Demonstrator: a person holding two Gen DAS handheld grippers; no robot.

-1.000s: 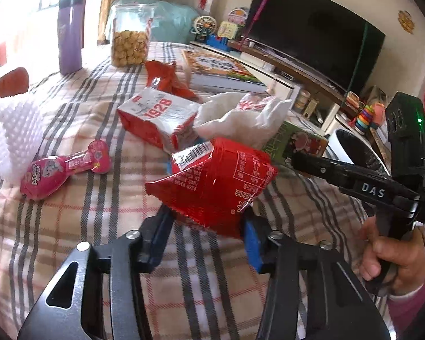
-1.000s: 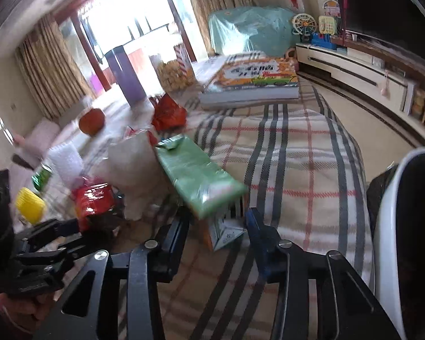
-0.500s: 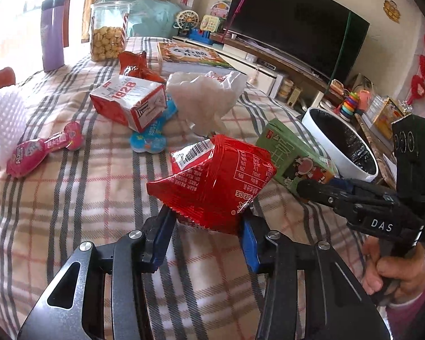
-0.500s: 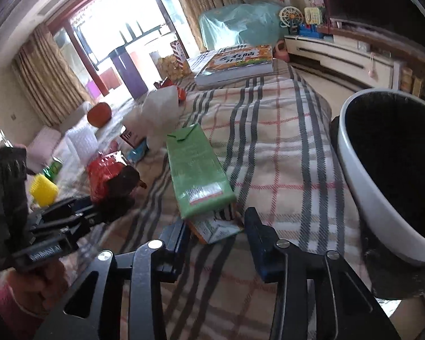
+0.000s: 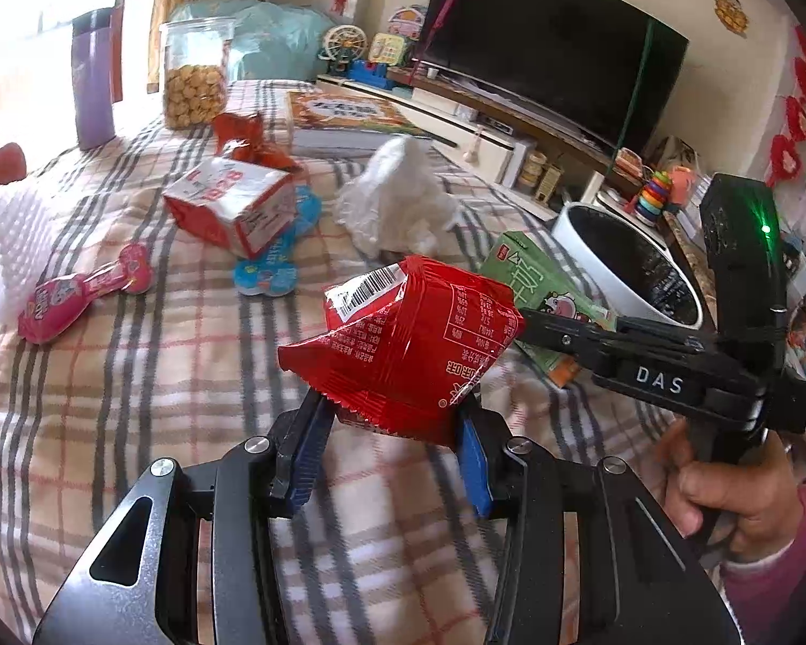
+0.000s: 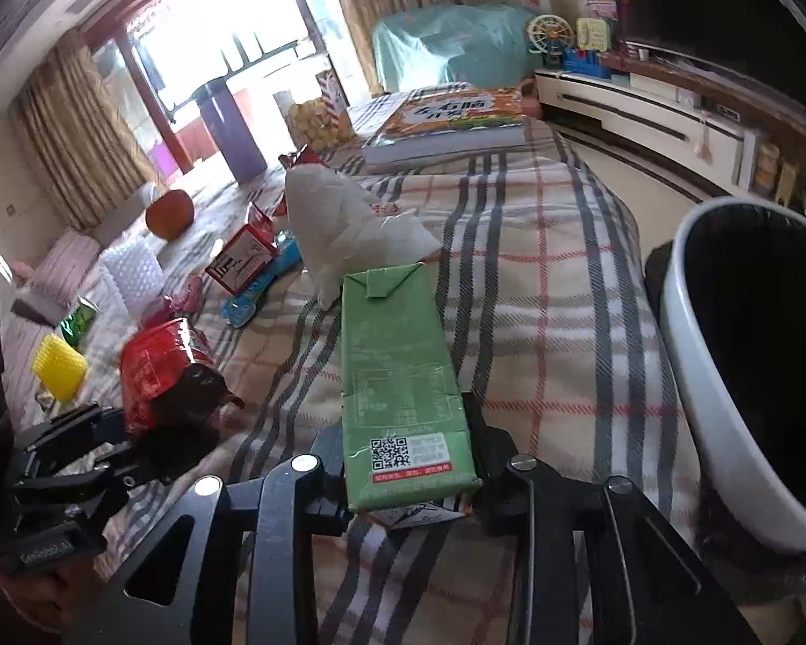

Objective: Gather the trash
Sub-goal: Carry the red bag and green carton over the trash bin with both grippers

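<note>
The left gripper point(image 5: 392, 451) is clamped on a crumpled red foil snack wrapper point(image 5: 408, 344), lifting it clear of the plaid blanket point(image 5: 150, 376), probably so it can travel to the bin. The right gripper point(image 6: 411, 475) has just been closing and now grips the near end of a flat green drink carton point(image 6: 400, 376), whose far end appears to lie on the blanket. Just beside it stands the white, black-lined waste bin point(image 6: 709, 419), the likely destination. Farther off wait a crumpled white tissue point(image 5: 403, 199) and a red-and-white box point(image 5: 225, 204).
</note>
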